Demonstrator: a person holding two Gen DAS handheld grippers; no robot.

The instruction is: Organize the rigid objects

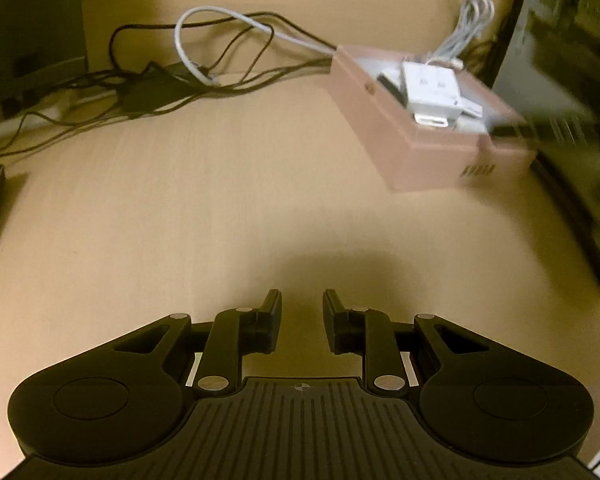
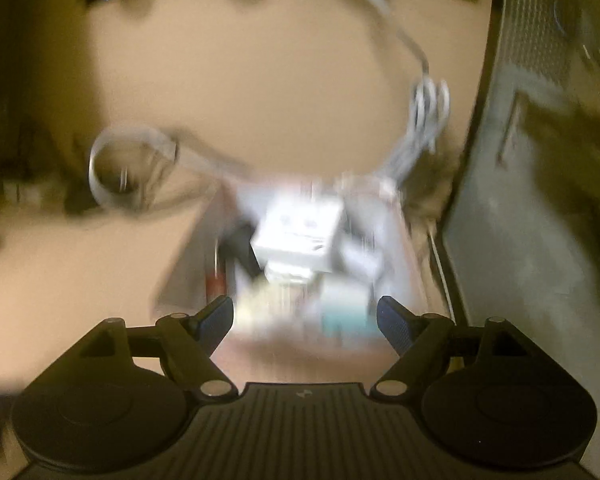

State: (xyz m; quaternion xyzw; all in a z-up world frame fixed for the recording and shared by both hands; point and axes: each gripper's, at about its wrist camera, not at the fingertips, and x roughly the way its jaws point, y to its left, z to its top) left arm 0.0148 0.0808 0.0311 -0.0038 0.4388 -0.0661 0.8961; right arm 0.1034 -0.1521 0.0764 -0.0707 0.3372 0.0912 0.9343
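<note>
A pink open box lies on the wooden table at the right in the left wrist view. A white power adapter lies on top of other small things inside it. My left gripper is open and empty, low over bare table, well short and left of the box. In the blurred right wrist view my right gripper is open wide and empty, just above the near end of the box, with the white adapter ahead of the fingers.
A tangle of black cables and a white cable loop lie at the back left. A coiled grey cable sits behind the box. A dark monitor or case stands at the right, also seen in the right wrist view.
</note>
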